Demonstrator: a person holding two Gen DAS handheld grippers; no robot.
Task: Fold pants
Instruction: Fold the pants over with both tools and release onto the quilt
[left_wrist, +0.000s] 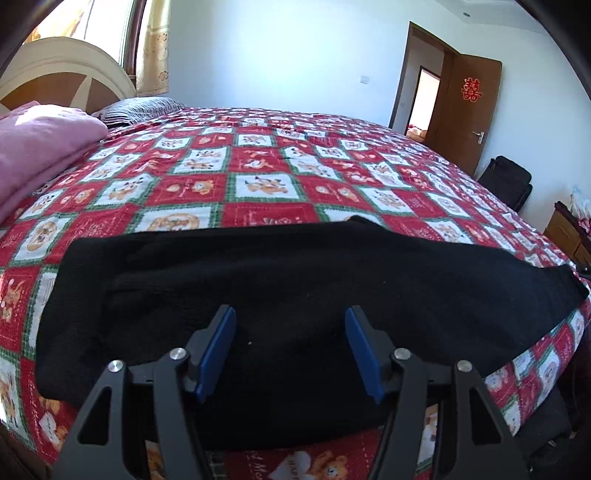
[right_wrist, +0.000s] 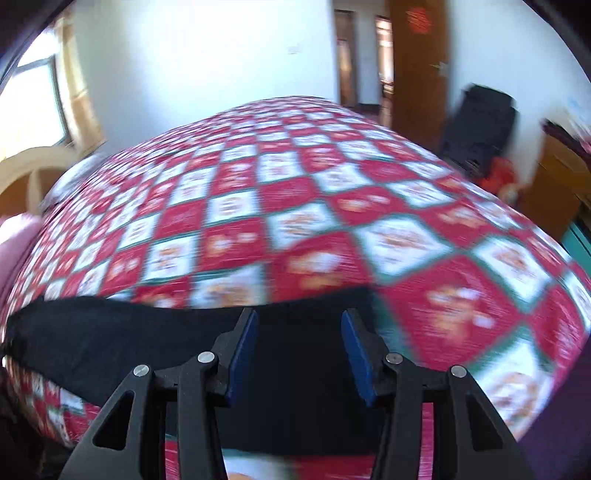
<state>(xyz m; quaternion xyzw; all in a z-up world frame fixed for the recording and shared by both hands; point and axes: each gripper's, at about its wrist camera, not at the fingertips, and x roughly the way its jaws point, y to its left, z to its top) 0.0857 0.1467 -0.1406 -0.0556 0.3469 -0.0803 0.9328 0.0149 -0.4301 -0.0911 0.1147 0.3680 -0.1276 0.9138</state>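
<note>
A: Pants (left_wrist: 295, 295) lie flat along the bed's (left_wrist: 258, 166) near edge — left gripper (left_wrist: 290, 349) and right gripper (right_wrist: 299, 350) both gape wide, empty.

B: Risk — pinching only the top layer, or the quilt too.

Black pants (left_wrist: 280, 280) lie flat along the near edge of my bed, a long band running left to right. Fabric is dark, knit-looking, with little surface detail. From my left wrist view one layer sits over another: a raised fold line crosses the left part, and a small peak sticks up on the far edge. From my right wrist view, blurred, the pants (right_wrist: 110, 332) end squarely at right, near edge draping over the bedside.
</note>
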